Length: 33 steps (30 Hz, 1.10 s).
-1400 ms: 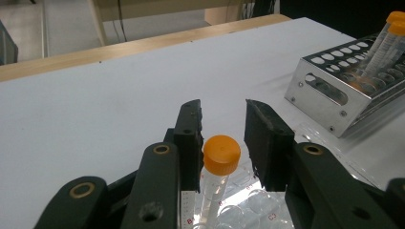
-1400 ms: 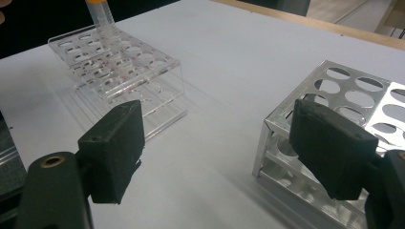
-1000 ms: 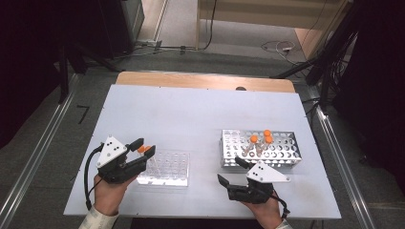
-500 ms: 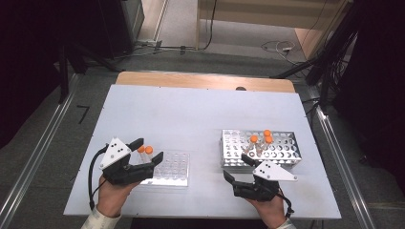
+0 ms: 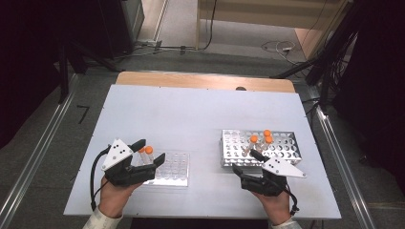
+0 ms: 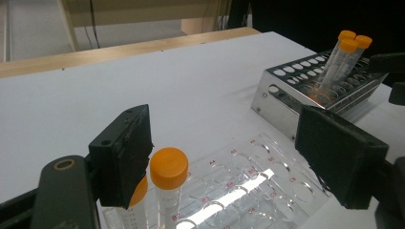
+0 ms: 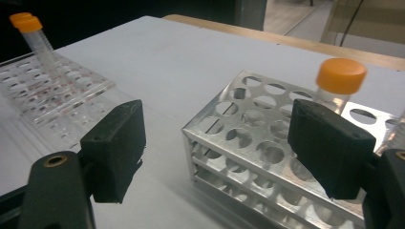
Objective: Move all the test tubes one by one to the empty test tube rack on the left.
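White tabletop (image 5: 191, 114) with a wooden far edge, dark room and cables behind. High view: left gripper (image 5: 149, 153) sits at the near-left, jaws spread around two orange-capped tubes (image 5: 148, 151) standing in the near-left corner of a clear rack (image 5: 174, 168); neither jaw appears to press them. Right gripper (image 5: 244, 163) rests at the near edge of a metal rack (image 5: 282, 138), jaws spread, holding nothing. Three tubes stand in the metal rack (image 5: 265, 137), so five tubes in all, two racks, two grippers. Left gripper view: jaws wide apart; one tube (image 6: 168, 177) stands just beside the left jaw, the second (image 6: 136, 200) half hidden behind that jaw; the clear rack's wells carry red labels (image 6: 239, 181); the three far tubes (image 6: 344, 55) lean in the metal rack (image 6: 286, 93). Right gripper view: jaws spread over the metal rack's corner (image 7: 239, 143), one tube (image 7: 340, 78) rising just behind the right jaw; the clear rack (image 7: 57, 90) with its two tubes (image 7: 33, 33) lies well apart. Judgement: tubes are light, stiff plastic, smooth-walled and likely slippery; best pinched just below the ribbed cap, gently, and lifted straight up so the clear rack, itself light, does not tip.
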Tool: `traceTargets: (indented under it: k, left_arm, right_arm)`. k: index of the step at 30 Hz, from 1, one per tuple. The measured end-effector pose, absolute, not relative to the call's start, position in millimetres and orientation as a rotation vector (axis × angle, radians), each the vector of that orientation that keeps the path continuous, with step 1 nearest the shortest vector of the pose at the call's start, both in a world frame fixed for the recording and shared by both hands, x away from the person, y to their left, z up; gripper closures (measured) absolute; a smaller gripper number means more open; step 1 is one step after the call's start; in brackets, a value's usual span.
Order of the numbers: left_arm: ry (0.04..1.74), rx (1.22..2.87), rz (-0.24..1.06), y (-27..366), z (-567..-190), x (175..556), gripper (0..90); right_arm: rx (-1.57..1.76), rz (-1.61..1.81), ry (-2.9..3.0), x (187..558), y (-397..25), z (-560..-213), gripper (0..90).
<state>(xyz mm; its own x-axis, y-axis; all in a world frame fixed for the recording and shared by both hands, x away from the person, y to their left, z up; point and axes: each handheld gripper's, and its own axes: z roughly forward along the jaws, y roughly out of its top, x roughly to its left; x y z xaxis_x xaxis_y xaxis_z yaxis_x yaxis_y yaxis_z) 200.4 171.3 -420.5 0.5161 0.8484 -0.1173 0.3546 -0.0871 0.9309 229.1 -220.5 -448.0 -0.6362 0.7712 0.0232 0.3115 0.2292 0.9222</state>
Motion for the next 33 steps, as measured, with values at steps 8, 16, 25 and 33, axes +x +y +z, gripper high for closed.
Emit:
traceTargets:
  k: [8, 16, 25, 33]
  left_arm:
    - [1.026, 1.677, 0.568, 169.5, -421.5, 200.3, 20.4]
    - [1.028, 1.682, 0.573, 167.9, -422.7, 200.6, 20.5]
    - [1.028, 1.682, 0.58, 168.0, -422.8, 200.5, 20.7]
    - [1.032, 1.682, 0.579, 167.9, -423.3, 200.8, 21.1]
  right_arm:
    - [1.058, 1.341, 2.006, 243.4, -230.7, -452.2, 21.9]
    - [1.106, 1.287, 1.965, 261.7, -236.3, -461.0, 36.0]
    - [1.144, 1.264, 1.953, 272.7, -239.4, -468.4, 57.2]
    - [1.146, 1.266, 1.946, 275.1, -240.5, -472.1, 64.5]
